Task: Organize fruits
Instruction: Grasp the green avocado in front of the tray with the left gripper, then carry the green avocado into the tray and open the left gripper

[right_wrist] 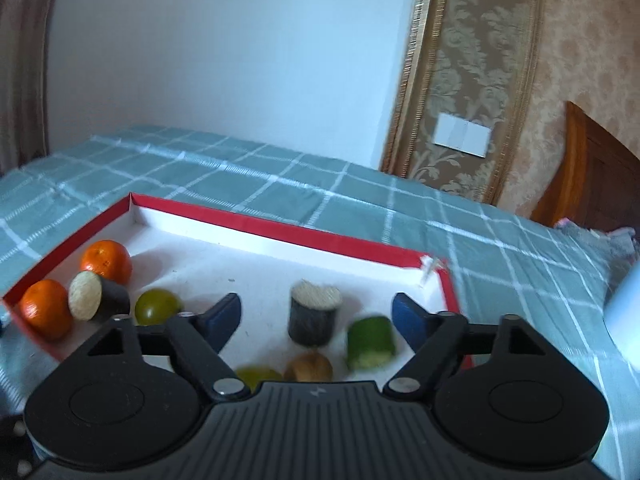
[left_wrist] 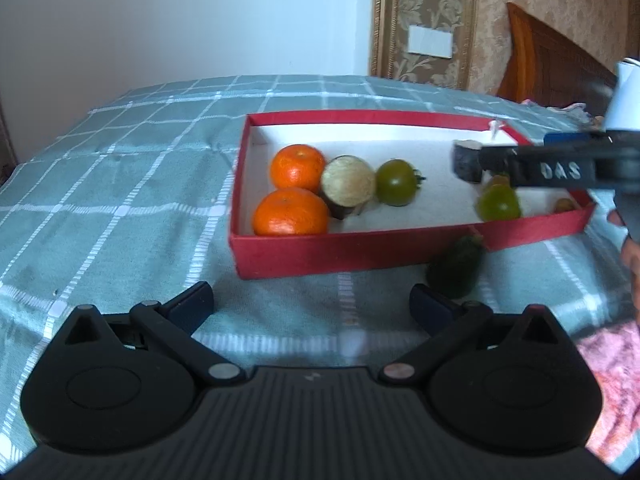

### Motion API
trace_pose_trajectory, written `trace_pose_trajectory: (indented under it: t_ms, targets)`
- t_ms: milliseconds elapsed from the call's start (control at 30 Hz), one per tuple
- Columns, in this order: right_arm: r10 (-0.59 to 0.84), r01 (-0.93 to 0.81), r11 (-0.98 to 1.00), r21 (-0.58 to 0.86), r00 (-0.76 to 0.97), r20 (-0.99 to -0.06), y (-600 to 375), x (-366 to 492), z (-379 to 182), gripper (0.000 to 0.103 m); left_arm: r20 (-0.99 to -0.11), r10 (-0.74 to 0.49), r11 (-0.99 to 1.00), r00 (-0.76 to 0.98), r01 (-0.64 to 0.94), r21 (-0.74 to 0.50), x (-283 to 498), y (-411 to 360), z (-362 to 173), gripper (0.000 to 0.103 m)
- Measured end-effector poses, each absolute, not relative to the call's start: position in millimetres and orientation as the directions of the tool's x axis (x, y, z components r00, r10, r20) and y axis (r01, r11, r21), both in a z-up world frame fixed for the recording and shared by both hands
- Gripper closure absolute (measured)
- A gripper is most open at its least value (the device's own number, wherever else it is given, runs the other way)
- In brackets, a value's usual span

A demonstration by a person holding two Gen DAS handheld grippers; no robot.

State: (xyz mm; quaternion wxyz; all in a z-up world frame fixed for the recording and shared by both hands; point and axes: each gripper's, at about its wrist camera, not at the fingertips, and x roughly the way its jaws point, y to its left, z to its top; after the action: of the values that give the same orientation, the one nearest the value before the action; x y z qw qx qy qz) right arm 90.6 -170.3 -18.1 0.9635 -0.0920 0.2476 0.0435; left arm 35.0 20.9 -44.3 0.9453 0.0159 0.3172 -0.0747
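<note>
A shallow red box [left_wrist: 320, 256] with a white lining sits on the bed [left_wrist: 120, 184], on a green cover crossed with white checks, and the fruit is gathering inside it. Two glossy, dimpled oranges [left_wrist: 298, 168] sit touching in the near left corner, the second orange [left_wrist: 291, 213] right against the wall. Beside them lies a dark cylinder piece [left_wrist: 347, 187] tipped on its side, its pale, fibrous cut face showing. Next along is a smooth round green tomato [left_wrist: 396, 182], with another green tomato [left_wrist: 498, 202] further right, blurred. From the right wrist view a second dark cylinder [right_wrist: 314, 316] stands upright on the white floor, a green cut chunk [right_wrist: 370, 342] just beside it, and a small brown round fruit [right_wrist: 309, 367] in front. One dark green piece [left_wrist: 456, 266] lies outside on the cover, against the box's front wall. The right tongs [right_wrist: 318, 320] are spread wide over the box, gripping nothing, the upright cylinder loose between the fingers. The left tongs [left_wrist: 312, 304] hover before the box, wide open and empty too.
</note>
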Motion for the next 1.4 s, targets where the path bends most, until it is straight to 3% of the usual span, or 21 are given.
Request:
trace_pose_trajectory:
  t_ms: [100,300,433,567,800,833,900,933,1067,1167,1400]
  targets:
    - [0.042,-0.115,0.985,-0.130,0.885,-0.464,-183,72,-15,0.017,-0.570,-0.160,0.984,0.806,0.178,-0.023,25,14,-41,0.000]
    - [0.060,-0.075,0.997,-0.018,0.899,-0.433,-207,50,-14,0.017,-0.523,-0.130,0.972,0.842,0.213,0.101,15,-16,-37,0.000]
    - [0.053,-0.060,0.998,0.000,0.890,-0.454,-213,49,-18,0.017,-0.530,-0.172,0.967,0.830,0.246,0.071,16,-23,-35,0.000]
    - [0.045,-0.044,0.999,0.012,0.883,-0.467,-215,48,-20,0.017,-0.551,-0.186,0.962,0.814,0.266,0.067,22,-30,-37,0.016]
    - [0.045,-0.041,0.999,0.020,0.883,-0.467,-217,48,-20,0.017,-0.576,-0.198,0.962,0.793,0.270,0.041,29,-36,-41,0.019]
    - [0.045,-0.041,0.999,0.019,0.880,-0.472,-217,48,-21,0.017,-0.579,-0.203,0.961,0.790,0.273,0.035,31,-36,-41,0.021]
    - [0.042,-0.039,0.999,0.018,0.879,-0.474,-216,48,-21,0.017,-0.590,-0.210,0.960,0.780,0.279,0.027,32,-38,-43,0.038]
    - [0.043,-0.040,0.999,0.017,0.879,-0.474,-216,48,-21,0.017,-0.587,-0.221,0.958,0.779,0.285,0.017,32,-38,-42,0.041]
    - [0.039,-0.037,0.999,0.013,0.880,-0.474,-215,48,-22,0.017,-0.581,-0.253,0.949,0.773,0.315,0.007,29,-41,-41,0.068]
    - [0.036,-0.035,0.999,0.011,0.876,-0.481,-214,49,-23,0.017,-0.575,-0.258,0.944,0.777,0.330,0.022,27,-45,-41,0.075]
    - [0.022,-0.028,1.000,-0.004,0.875,-0.483,-212,49,-24,0.017,-0.560,-0.263,0.942,0.786,0.333,0.026,23,-45,-37,0.076]
